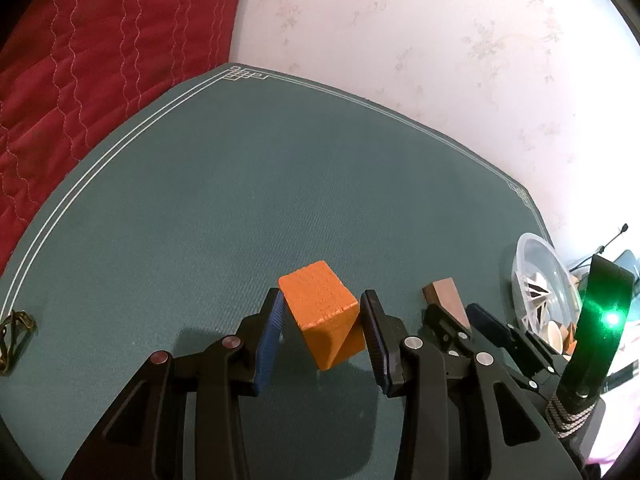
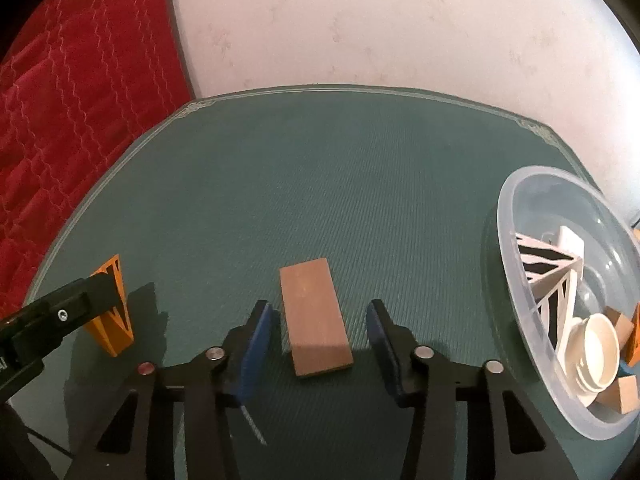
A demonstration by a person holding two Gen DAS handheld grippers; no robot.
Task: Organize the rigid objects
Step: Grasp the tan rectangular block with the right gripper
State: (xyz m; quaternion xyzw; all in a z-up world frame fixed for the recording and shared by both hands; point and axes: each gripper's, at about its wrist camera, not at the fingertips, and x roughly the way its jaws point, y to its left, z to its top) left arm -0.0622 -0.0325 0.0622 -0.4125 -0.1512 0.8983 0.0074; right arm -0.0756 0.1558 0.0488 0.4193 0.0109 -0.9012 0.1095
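My left gripper is shut on an orange block, its blue pads pressed on both sides, the block tilted just above the green mat. From the right wrist the same orange block shows at the left edge, partly behind a black finger. A brown wooden block lies flat on the mat between the fingers of my right gripper. That gripper is open, with a gap on each side of the block. In the left wrist view the right gripper straddles the brown block.
A clear plastic bowl stands at the mat's right edge, holding white pieces and small wooden blocks; its rim also shows from the left wrist. A brass-coloured clasp lies at the mat's left edge. Red quilt and pale floral cloth lie beyond.
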